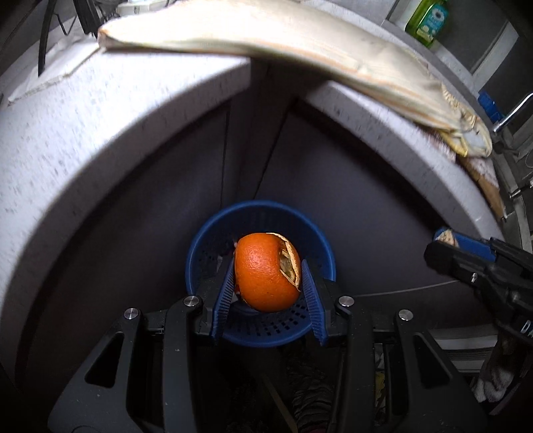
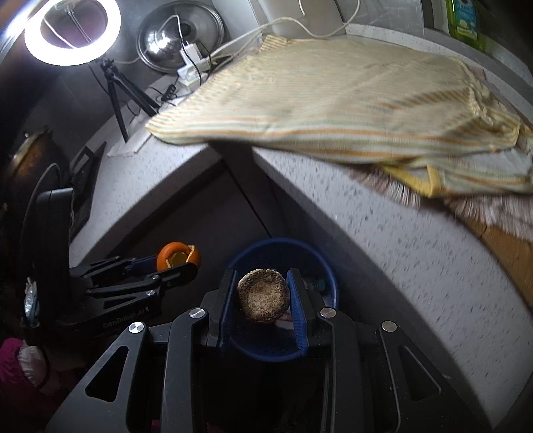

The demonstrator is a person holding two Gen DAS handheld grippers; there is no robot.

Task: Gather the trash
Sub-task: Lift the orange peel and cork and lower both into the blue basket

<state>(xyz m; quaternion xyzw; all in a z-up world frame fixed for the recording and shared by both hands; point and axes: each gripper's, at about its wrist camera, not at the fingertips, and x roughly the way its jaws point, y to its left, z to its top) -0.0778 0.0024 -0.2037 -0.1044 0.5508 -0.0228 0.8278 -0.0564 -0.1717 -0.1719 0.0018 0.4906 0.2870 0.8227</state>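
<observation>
Black linkage arms fill the near edge of both wrist views; between the blue pads of the left gripper [image 1: 268, 278] an orange peel [image 1: 266, 271], hollow and torn at one side, is clamped; the right gripper [image 2: 263, 299] is closed on a round brown puck-like scrap [image 2: 263, 294], what exactly it is can't be told. Both loads are hung over a blue perforated bin [image 1: 260, 329] set down in the dark corner below the speckled counter [image 1: 100, 133]; so the trash is up in the jaws, not in the bin yet.

What could go wrong, as a guess: two grippers are crowded over one small bin mouth, so a bump between them is possible; the peel is light and springy and could be stuck to a pad or bounced off the rim if let go off-centre; the counter edge is close above, so a careless lift could be clipped on it, or the striped cloth [image 2: 333, 100] hanging over the edge could be snagged.

View differences: from the right wrist the peel's open underside, a ring light [image 2: 71, 31], a tripod [image 2: 123, 90] and a metal lid [image 2: 180, 36] at far left are seen; none of that is shown by the left wrist, where only the right gripper's tip is caught at the right edge, though the bin's holes are clearer there.
</observation>
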